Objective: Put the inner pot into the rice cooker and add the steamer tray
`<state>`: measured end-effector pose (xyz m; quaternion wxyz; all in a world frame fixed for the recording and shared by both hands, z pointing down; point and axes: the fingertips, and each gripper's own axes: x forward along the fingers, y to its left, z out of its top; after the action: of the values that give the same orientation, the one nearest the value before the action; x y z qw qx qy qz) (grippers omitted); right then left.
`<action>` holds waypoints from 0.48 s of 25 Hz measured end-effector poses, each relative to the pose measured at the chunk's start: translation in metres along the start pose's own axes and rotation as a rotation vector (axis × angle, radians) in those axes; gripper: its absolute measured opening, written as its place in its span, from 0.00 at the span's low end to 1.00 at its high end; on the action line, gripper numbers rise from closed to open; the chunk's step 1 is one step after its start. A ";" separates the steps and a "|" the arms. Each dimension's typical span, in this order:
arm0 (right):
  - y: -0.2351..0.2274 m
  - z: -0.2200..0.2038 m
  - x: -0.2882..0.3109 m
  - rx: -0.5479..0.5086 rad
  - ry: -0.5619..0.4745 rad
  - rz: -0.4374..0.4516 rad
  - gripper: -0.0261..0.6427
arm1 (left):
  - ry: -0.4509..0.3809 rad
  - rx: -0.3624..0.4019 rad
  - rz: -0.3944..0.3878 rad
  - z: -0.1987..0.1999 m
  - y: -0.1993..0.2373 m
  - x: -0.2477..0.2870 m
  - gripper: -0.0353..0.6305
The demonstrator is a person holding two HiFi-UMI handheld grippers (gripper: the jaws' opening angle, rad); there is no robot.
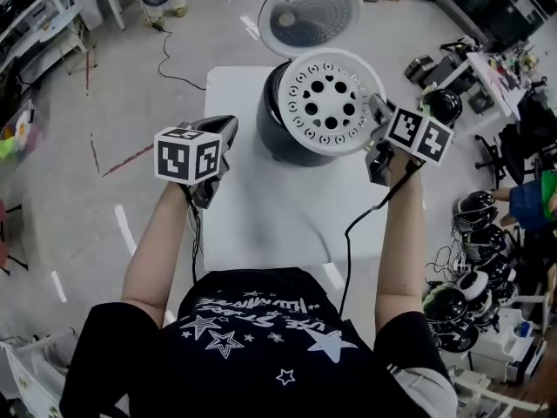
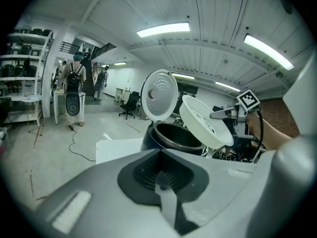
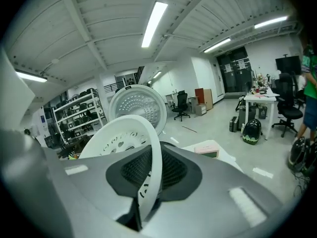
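Observation:
The dark rice cooker [image 1: 274, 133] stands at the far end of the white table [image 1: 261, 207], its lid [image 1: 309, 14] swung up and open. The white, perforated steamer tray [image 1: 329, 103] hangs tilted just above the cooker's mouth. My right gripper [image 1: 376, 110] is shut on the tray's right rim, and the rim [image 3: 151, 172] runs between its jaws. In the left gripper view the tray [image 2: 203, 123] leans over the cooker [image 2: 171, 135], whose dark inside shows. My left gripper [image 1: 222, 124] hovers left of the cooker, shut and empty.
Several helmets [image 1: 474, 286] and boxes crowd the floor right of the table. A cluttered desk [image 1: 487, 68] stands at the far right. A cable [image 1: 174, 68] trails over the floor behind the table. People [image 2: 74, 78] stand far off by the shelves.

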<state>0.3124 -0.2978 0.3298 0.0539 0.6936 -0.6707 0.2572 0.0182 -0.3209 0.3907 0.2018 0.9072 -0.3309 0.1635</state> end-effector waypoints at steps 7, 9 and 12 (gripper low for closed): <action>-0.024 0.013 0.039 0.029 0.014 0.061 0.13 | 0.001 -0.014 0.057 0.005 -0.008 0.019 0.06; -0.028 0.011 0.052 0.022 0.034 0.071 0.13 | 0.002 -0.019 0.073 0.006 -0.008 0.025 0.06; -0.031 0.004 0.069 0.004 0.066 0.075 0.14 | 0.005 -0.026 0.089 0.008 -0.007 0.032 0.06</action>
<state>0.3409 -0.3593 0.3644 0.0647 0.6591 -0.6937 0.2831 0.0473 -0.3368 0.3960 0.2070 0.8885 -0.3725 0.1701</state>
